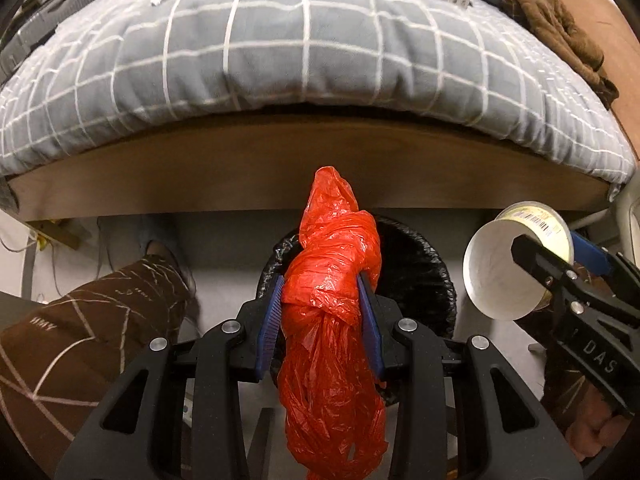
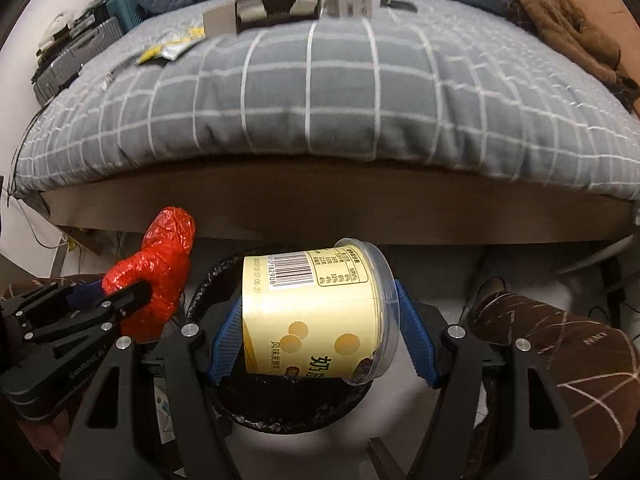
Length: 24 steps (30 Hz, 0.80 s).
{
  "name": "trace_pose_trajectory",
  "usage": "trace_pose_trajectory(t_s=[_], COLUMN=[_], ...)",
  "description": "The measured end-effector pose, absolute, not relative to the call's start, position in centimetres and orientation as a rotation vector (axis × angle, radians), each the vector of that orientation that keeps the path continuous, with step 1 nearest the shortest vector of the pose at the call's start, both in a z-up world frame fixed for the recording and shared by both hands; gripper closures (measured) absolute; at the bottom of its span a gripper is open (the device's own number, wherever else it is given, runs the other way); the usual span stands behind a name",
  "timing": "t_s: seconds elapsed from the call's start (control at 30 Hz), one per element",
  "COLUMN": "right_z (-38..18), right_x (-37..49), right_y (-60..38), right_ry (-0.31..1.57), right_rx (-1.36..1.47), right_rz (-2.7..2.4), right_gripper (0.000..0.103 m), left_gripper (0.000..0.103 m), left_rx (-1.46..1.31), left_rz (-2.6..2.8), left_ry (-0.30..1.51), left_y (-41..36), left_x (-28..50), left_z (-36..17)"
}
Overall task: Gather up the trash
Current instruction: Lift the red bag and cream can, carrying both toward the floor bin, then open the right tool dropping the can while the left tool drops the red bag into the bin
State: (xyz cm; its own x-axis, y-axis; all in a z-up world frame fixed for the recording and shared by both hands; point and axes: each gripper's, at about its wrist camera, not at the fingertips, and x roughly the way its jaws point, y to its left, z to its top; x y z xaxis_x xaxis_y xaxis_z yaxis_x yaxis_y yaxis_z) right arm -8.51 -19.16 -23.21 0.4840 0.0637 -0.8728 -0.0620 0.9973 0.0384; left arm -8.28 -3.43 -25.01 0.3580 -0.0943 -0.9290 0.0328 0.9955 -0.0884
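1. Two pieces of trash are in hand at once, one per pair of tongs, and both hang over the black-lined bin [image 2: 208,280] on the floor just in front of the bed [image 1: 304,52]; that looks like the reason they are held where they are, ready to be dropped in.
2. Left tongs [image 1: 322,308]: narrowed onto a twisted, knotted red plastic bag [image 1: 332,280], the blue pads pressing its middle from both sides. The bag's loose ends stick out beyond and behind the grip, so pinching the knot keeps the limp plastic from slipping.
3. Right tongs [image 2: 320,332]: spread wide and clamped on a pale yellow cup [image 2: 312,312] lying on its side, one pad on its base and the other at its clear-rimmed mouth. Held end to end, the cup cannot roll out.
4. Pose: both pairs of tongs point steeply down toward the bin, side by side and near each other; the left one's view shows the cup's white base off to its right.
5. More litter, such as wrappers [image 2: 172,46], lies on the bed cover.
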Motion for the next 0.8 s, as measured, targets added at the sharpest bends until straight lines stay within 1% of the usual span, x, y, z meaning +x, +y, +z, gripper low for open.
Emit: trace_pose_trajectory(t_s=[0.17, 0.4, 0.47, 0.5, 0.57, 0.63, 0.8], right_z=[-25.1, -26.3, -26.6, -26.9, -26.8, -26.5, -26.4], right_x=[-7.3, -6.4, -6.4, -6.8, -7.0, -7.1, -7.5], right_y=[-18.1, -15.8, -15.4, -15.3, -15.3, -15.8, -18.0], right_ry=[1.103, 1.119, 1.127, 1.121, 1.108, 1.097, 1.093], right_rx=[0.006, -0.029, -0.039, -0.043, -0.05, -0.057, -0.053], right_rz=[0.104, 0.16, 0.163, 0.158, 0.155, 0.146, 0.095], right_gripper=[0.037, 0.036, 0.029, 0.023, 0.02, 0.014, 0.008], left_gripper=[0.068, 0.068, 0.068, 0.068, 0.068, 0.068, 0.068], left_rx=[-0.073, -0.105, -0.108, -0.109, -0.113, -0.112, -0.102], left_rz=[-0.049, -0.018, -0.022, -0.024, -0.034, -0.041, -0.087], left_ry=[1.219, 1.232, 1.231, 1.23, 1.229, 1.232, 1.249], left_y=[-2.0, -0.1, 0.0, 0.1, -0.3, -0.5, -2.1], left_x=[-7.0, -6.4, -6.3, -6.1, -6.1, -6.1, -6.0], left_z=[-26.3, -27.1, -27.2, -27.4, -27.4, -27.6, -28.3])
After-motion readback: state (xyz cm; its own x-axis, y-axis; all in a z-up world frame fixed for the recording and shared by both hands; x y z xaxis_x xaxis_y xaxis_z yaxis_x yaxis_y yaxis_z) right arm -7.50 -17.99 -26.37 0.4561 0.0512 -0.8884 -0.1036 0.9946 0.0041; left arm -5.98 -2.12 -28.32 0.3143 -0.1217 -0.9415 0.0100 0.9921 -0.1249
